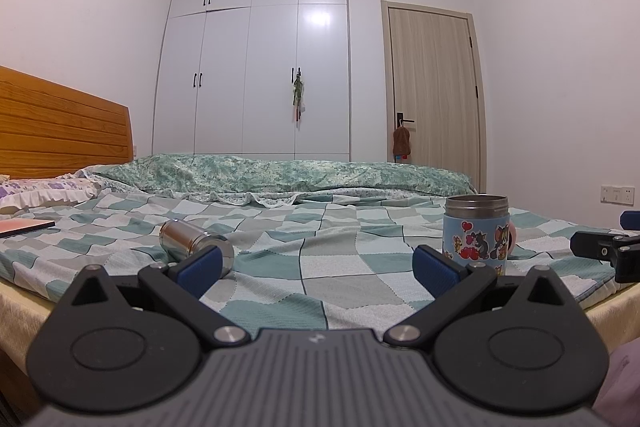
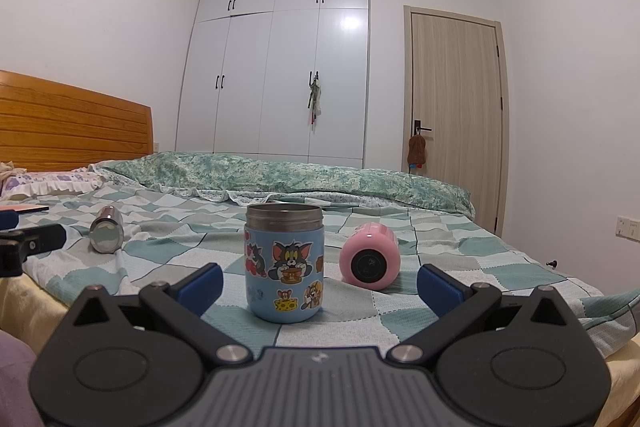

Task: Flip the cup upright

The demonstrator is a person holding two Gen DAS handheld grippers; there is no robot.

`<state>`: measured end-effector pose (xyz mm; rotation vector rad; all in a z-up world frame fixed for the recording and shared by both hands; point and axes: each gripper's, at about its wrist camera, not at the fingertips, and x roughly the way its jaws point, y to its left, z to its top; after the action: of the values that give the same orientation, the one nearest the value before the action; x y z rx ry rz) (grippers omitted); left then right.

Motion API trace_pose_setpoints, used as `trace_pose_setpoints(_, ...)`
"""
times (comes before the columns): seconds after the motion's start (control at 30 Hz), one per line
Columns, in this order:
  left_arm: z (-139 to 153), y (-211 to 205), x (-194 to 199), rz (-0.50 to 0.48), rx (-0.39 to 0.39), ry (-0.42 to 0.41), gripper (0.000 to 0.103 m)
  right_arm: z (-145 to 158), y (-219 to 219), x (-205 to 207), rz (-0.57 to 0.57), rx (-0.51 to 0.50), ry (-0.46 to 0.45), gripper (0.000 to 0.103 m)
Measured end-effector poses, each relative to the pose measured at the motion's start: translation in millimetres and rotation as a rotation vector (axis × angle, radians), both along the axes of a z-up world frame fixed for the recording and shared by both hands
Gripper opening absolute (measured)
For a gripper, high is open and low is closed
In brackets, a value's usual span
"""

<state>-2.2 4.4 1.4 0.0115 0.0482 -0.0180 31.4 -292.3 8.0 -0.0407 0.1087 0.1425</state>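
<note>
A blue cartoon-sticker cup (image 2: 285, 263) stands upright on the checked bed sheet, open steel rim up; it also shows in the left wrist view (image 1: 475, 233). A pink cup (image 2: 370, 257) lies on its side to its right, base toward me. A steel cup (image 1: 196, 245) lies on its side at the left; it also shows in the right wrist view (image 2: 106, 229). My left gripper (image 1: 316, 265) is open and empty, its left finger just in front of the steel cup. My right gripper (image 2: 320, 287) is open and empty, just short of the blue cup.
A folded green quilt (image 1: 280, 175) lies across the far side of the bed. A wooden headboard (image 1: 60, 127) and pillow are at the left. A flat pink book (image 1: 24, 226) lies at the far left. Wardrobe and door stand behind.
</note>
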Motion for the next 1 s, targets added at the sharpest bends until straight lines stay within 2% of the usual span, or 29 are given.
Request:
trace_pose_setpoints(0.73, 0.8, -0.3, 0.5, 0.001, -0.003, 0.001, 0.103, -0.2, 1.1, 0.6, 0.002, 0.0, 0.0, 0.103)
trace_pose_setpoints(0.87, 7.3, 3.5, 3.6, -0.006, -0.027, 0.021, 0.103, 1.8, 2.7, 1.6, 0.062, 0.003, -0.01, 0.103)
trace_pose_setpoints(1.0, 18.8, 15.6, 11.8, 0.023, -0.036, 0.04, 0.103, 10.0, 22.6, 6.3, 0.134, -0.014, -0.042, 0.103)
